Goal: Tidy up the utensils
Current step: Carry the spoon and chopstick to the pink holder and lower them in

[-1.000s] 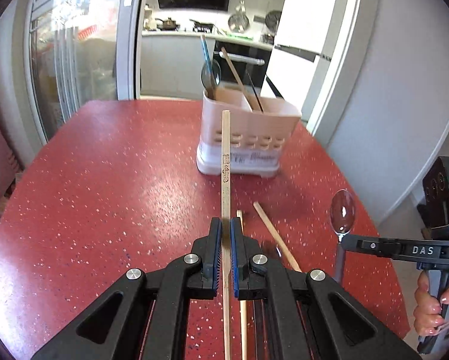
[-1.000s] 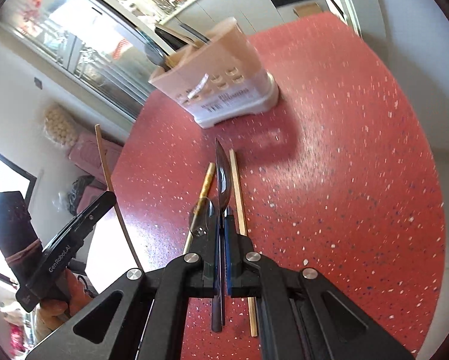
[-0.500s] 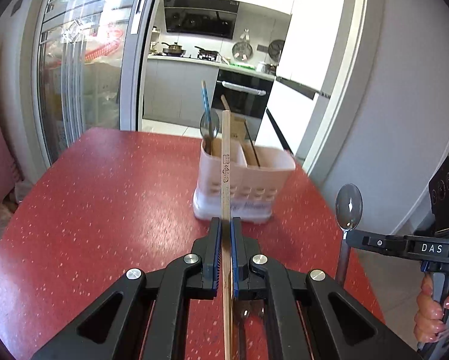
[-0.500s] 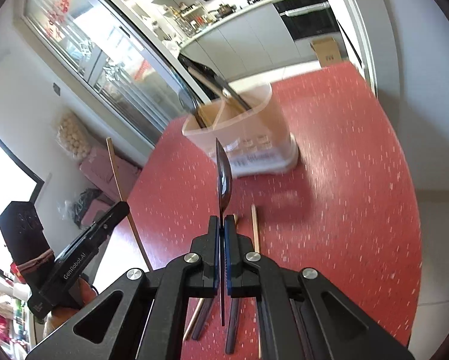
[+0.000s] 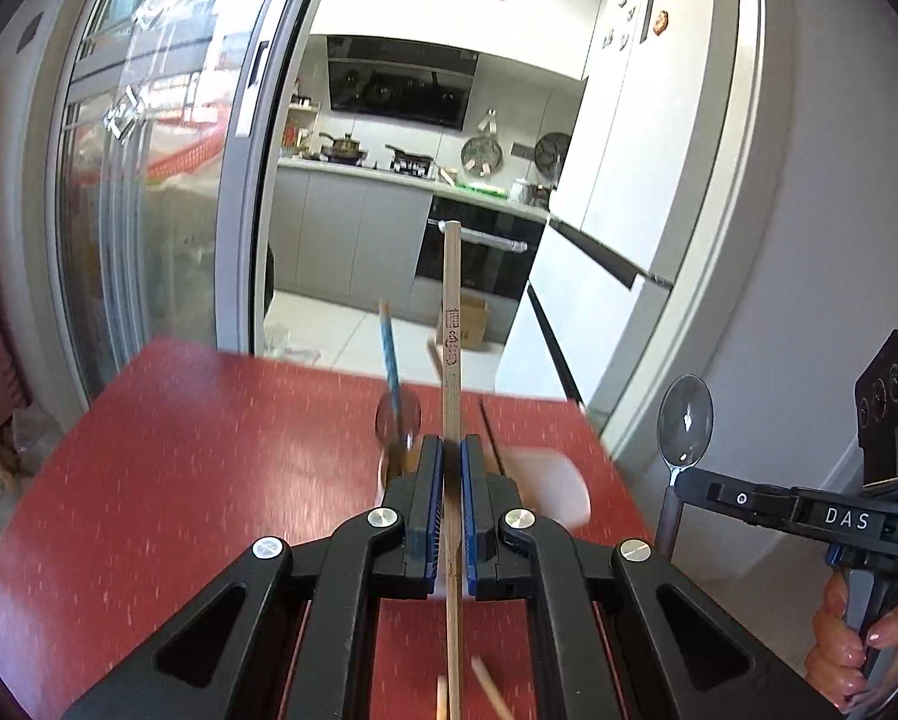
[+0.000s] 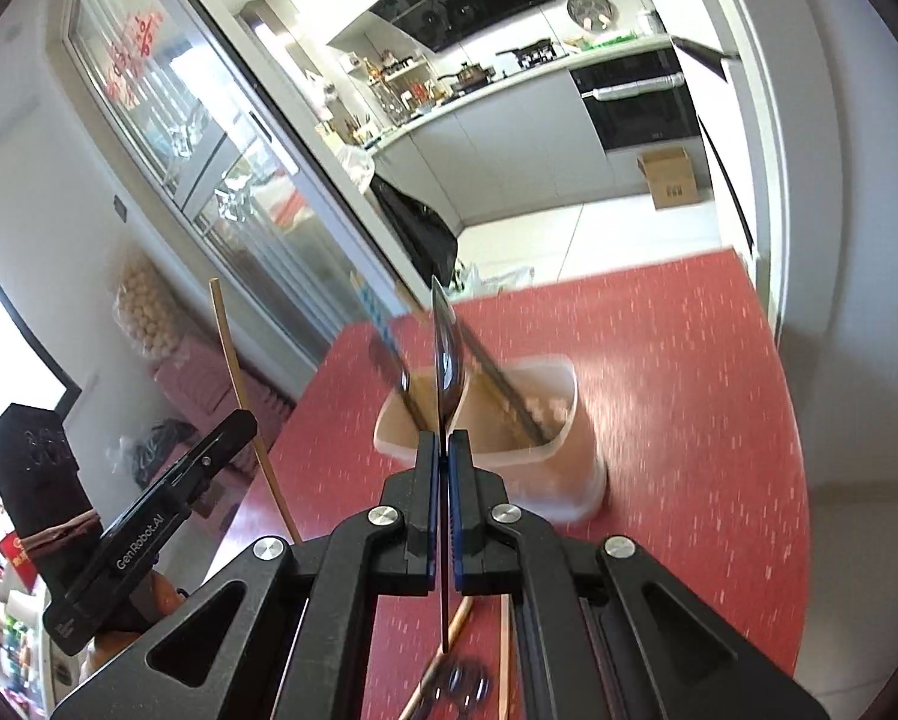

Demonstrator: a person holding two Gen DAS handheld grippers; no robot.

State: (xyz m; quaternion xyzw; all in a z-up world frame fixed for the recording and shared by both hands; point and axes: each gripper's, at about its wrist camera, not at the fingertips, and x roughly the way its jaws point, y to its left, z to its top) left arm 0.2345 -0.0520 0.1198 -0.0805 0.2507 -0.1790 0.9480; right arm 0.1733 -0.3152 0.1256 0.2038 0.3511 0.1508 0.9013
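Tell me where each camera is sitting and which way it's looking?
Left wrist: sits on the left gripper, looking along its fingers and the wooden chopstick they hold, over the red table toward the kitchen; the right gripper, with a spoon, and the person's hand show.
Right wrist: sits on the right gripper, looking along the spoon toward the utensil holder; the left gripper shows.
Both share the table, holder and kitchen.
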